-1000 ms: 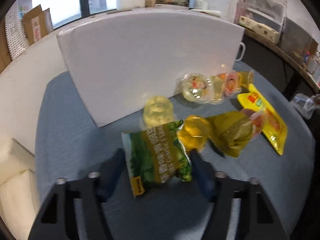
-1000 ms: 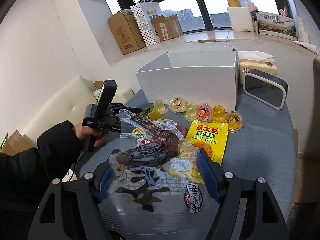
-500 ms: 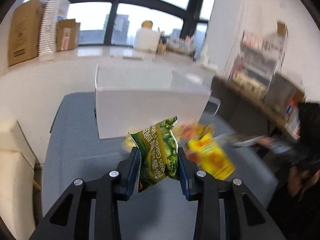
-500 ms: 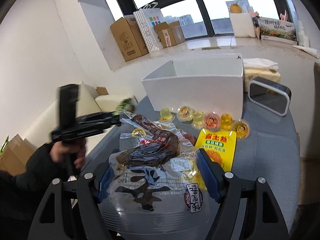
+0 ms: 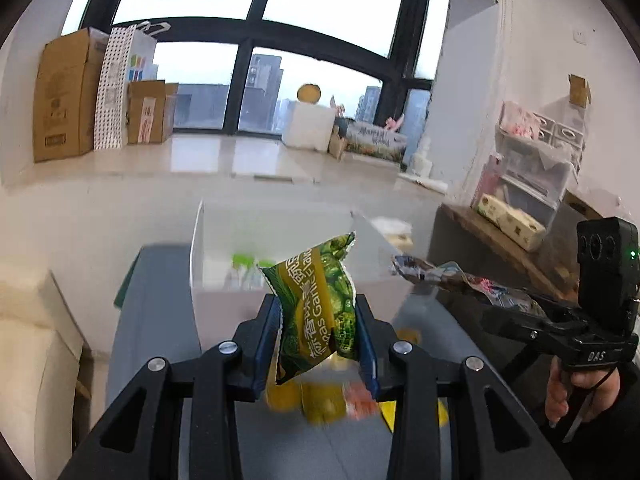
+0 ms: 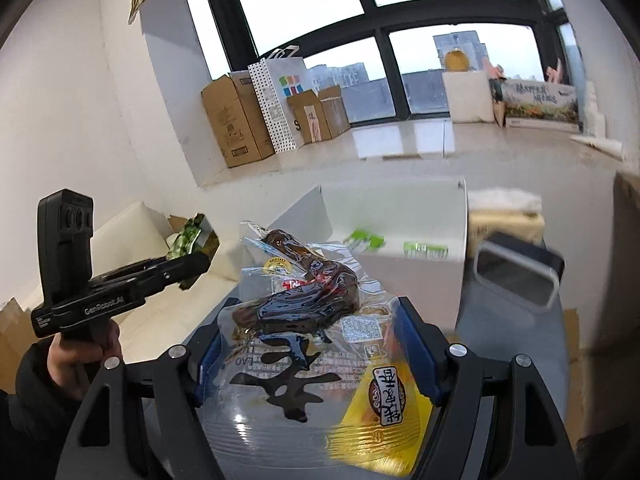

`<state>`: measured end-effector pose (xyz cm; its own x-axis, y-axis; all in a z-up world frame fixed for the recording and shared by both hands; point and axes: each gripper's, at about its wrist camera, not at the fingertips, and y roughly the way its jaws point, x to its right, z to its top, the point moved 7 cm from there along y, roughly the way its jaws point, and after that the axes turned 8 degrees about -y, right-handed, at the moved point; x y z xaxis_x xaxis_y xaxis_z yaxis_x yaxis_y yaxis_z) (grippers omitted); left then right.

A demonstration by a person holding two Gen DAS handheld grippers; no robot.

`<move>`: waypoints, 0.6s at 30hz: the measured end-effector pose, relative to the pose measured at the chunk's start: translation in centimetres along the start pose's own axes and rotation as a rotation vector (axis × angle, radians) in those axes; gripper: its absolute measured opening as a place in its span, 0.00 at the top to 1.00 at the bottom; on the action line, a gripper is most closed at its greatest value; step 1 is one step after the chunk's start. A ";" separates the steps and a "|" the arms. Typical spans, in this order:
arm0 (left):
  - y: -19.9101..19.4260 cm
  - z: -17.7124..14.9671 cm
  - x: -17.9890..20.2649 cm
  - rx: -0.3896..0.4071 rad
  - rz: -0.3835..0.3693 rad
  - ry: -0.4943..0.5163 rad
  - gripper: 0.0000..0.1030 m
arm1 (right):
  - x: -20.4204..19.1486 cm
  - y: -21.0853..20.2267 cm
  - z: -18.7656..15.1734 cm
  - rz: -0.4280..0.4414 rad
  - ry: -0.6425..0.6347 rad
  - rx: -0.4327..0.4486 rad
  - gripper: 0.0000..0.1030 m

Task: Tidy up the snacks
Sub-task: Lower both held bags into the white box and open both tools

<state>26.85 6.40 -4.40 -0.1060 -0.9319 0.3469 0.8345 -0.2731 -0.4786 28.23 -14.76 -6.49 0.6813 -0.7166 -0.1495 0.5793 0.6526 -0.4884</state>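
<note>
Green crinkly pea packet — pinched in left jaws | clear glossy meat pouch — right jaws clamped

Below the left jaws, the snacks on the tabletop blur into yellow and orange smears. The green items inside the white box, beyond the right jaws, are blurred too.

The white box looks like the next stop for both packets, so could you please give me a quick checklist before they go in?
1. Left gripper clamped on green garlic-pea packet: ok.
2. Right gripper holding clear meat packet: ok.
3. White box top open: ok.
4. Room inside the box beside the green items: cannot tell.
5. Both packets lifted off the table: ok.
6. Packets directly above the box opening: not ok, both sit short of it.
</note>
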 end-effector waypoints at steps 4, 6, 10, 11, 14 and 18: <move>3.9 4.5 -1.1 -0.002 0.035 0.014 0.61 | 2.2 2.2 3.9 -0.034 0.000 0.024 0.23; 6.2 6.2 -2.0 -0.018 0.042 0.002 0.61 | 3.4 4.1 5.7 -0.051 0.007 0.019 0.23; 10.9 7.9 -3.8 -0.077 0.118 0.006 0.60 | 5.4 8.3 7.9 -0.077 0.018 -0.018 0.23; 11.8 7.9 -4.2 -0.089 0.129 -0.004 0.56 | 5.8 9.1 8.2 -0.088 0.015 -0.027 0.23; 13.7 7.6 -4.8 -0.130 0.158 0.010 0.09 | 6.7 11.4 9.1 -0.103 0.011 -0.032 0.17; 14.2 6.6 -5.9 -0.143 0.200 0.012 0.00 | 8.1 12.4 9.0 -0.155 0.053 -0.058 0.08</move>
<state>42.83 9.57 -7.92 0.0469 -0.9734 0.2245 0.7548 -0.1127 -0.6462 44.94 -10.27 -5.97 0.5604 -0.8204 -0.1135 0.6477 0.5195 -0.5573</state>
